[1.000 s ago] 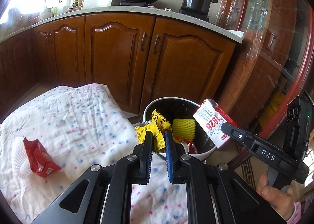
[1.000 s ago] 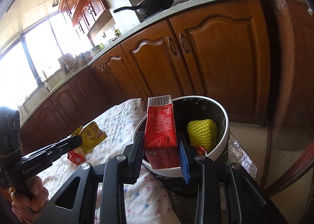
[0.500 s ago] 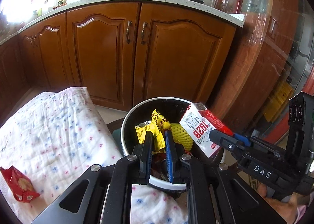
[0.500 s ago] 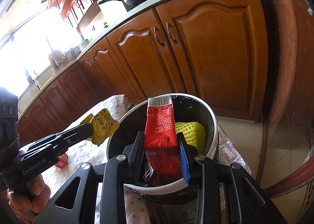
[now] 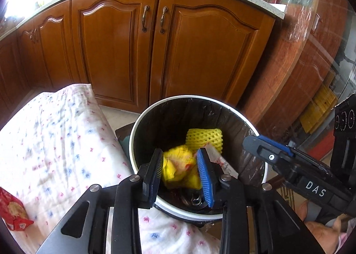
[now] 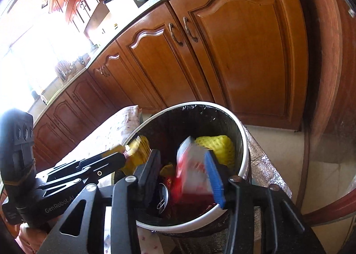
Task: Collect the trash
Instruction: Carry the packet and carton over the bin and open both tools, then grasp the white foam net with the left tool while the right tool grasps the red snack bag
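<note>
A white-rimmed bin with a black liner [image 5: 249, 120] [image 6: 242, 134] stands below both grippers. My left gripper [image 5: 181, 163] is open over the bin; a blurred yellow wrapper [image 5: 178, 165] falls between its fingers. My right gripper [image 6: 182, 165] is open over the bin; the red and white carton [image 6: 191, 171], blurred, drops beside its blue finger. The carton [image 5: 220, 160] also shows in the left wrist view. A yellow foam net [image 5: 204, 138] [image 6: 220, 143] lies inside the bin. A red snack packet [image 5: 13, 209] lies on the cloth at the far left.
A table with a white flowered cloth [image 5: 55, 143] sits left of the bin. Wooden kitchen cabinets [image 5: 155, 43] stand behind it. A wooden cupboard with glass doors [image 5: 311, 65] is at the right. A silver foil mat [image 6: 267, 169] lies under the bin.
Both grippers moved over the bin and opened. The yellow wrapper and the carton were let go and are falling into the bin.
</note>
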Available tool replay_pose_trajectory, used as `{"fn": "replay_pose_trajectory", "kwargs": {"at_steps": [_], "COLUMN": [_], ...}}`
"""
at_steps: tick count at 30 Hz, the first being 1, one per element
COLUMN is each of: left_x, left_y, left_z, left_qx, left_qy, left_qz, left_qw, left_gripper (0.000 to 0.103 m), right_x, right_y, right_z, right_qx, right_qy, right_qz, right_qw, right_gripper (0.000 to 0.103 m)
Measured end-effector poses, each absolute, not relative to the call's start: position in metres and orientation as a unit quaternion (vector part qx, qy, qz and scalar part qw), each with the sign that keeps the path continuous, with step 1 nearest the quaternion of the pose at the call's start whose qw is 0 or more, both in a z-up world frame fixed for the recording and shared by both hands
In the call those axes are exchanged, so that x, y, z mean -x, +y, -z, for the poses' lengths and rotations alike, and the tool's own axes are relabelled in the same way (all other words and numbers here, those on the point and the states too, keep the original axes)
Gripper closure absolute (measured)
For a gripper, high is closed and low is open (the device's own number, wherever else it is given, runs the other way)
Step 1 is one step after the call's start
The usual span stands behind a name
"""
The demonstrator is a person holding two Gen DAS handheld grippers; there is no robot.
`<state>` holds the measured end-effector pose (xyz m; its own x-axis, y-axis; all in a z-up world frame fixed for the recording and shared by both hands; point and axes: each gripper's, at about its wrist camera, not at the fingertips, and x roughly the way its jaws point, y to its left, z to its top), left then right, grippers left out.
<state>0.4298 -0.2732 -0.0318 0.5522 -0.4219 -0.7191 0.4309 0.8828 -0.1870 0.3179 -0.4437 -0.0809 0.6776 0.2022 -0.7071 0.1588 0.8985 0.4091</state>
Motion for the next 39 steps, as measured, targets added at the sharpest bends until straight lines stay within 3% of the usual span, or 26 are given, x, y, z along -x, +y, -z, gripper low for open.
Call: {"fn": "replay_pose_trajectory", "kwargs": {"at_steps": [7, 12, 18, 29, 39], "left_x": [-0.409, -0.382, -0.351, -0.294, -0.264], "left_y": [-0.252, -0.22, -0.177, -0.079, -0.017], "left_z": [0.023, 0.017, 0.018, 0.034, 0.022], "left_qx": [0.012, 0.031, 0.057, 0.099, 0.12], "left_qy": [0.399, 0.388, 0.388, 0.4, 0.385], "left_qz": [0.239, 0.233, 0.212, 0.122, 0.064], "left_qw": [0.885, 0.891, 0.895, 0.903, 0.913], "left_gripper": [0.065, 0.056, 0.056, 0.055, 0.055], "right_x": [-0.305, -0.296, -0.282, -0.266, -0.275], "right_y": [-0.444, -0.434, -0.407, -0.332, -0.268], "right_z": [0.073, 0.061, 0.052, 0.063, 0.074], "right_qx": [-0.239, -0.241, -0.243, -0.24, -0.22], "right_qy": [0.386, 0.37, 0.357, 0.379, 0.405], "right_qz": [-0.014, -0.024, -0.043, -0.113, -0.17], "right_qw": [0.891, 0.897, 0.901, 0.887, 0.871], "right_gripper": [0.053, 0.035, 0.025, 0.018, 0.018]}}
